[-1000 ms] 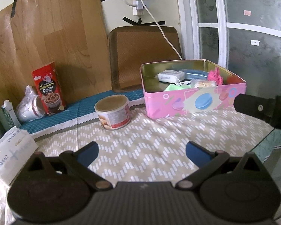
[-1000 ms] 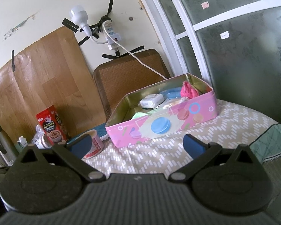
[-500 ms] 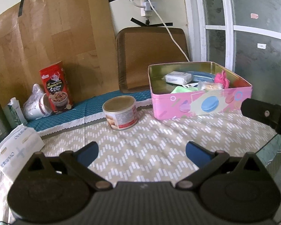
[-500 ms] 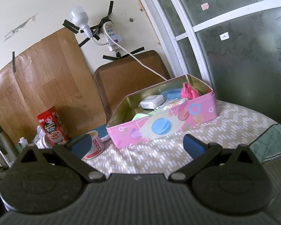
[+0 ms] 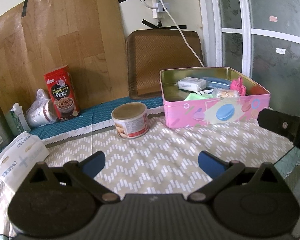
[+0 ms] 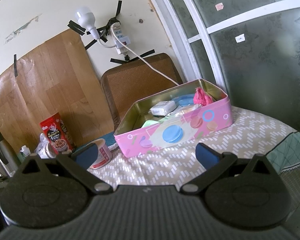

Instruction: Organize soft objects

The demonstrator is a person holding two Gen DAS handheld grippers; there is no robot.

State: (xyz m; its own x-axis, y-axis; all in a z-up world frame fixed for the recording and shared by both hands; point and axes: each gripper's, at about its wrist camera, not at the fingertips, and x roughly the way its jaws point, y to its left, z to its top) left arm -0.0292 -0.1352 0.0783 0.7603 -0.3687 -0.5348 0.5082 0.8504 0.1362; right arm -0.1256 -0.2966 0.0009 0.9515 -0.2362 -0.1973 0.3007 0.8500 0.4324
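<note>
Tablecloth (image 5: 154, 160) in a beige zigzag print fills the left wrist view under the left gripper (image 5: 151, 161), whose jaws stand wide apart with nothing between them. Ahead sit a round tin can (image 5: 130, 123) and, further right, the pink macaron tin (image 5: 216, 112), lid off, holding a white tissue pack (image 5: 192, 83), a green cloth (image 5: 194, 96), a fuzzy pink item (image 5: 238, 85) and a small clear packet, too small to tell apart further. A white soft pack (image 5: 20, 158) lies on the cloth at the left edge, well apart from the tin; it looks like the one soft thing not yet stowed. A red snack box (image 5: 61, 95) stands behind it. In the right wrist view the right gripper (image 6: 147, 153) hovers just in front of the pink tin, jaws also apart and empty, with the can beside its left fingertip. The risk I see: reaching left for the soft pack could clip the can or topple the upright red box, and a loose pinch on such a squashy pack may let it slide out. Crowding in the tin could also make it sit proud.
</note>
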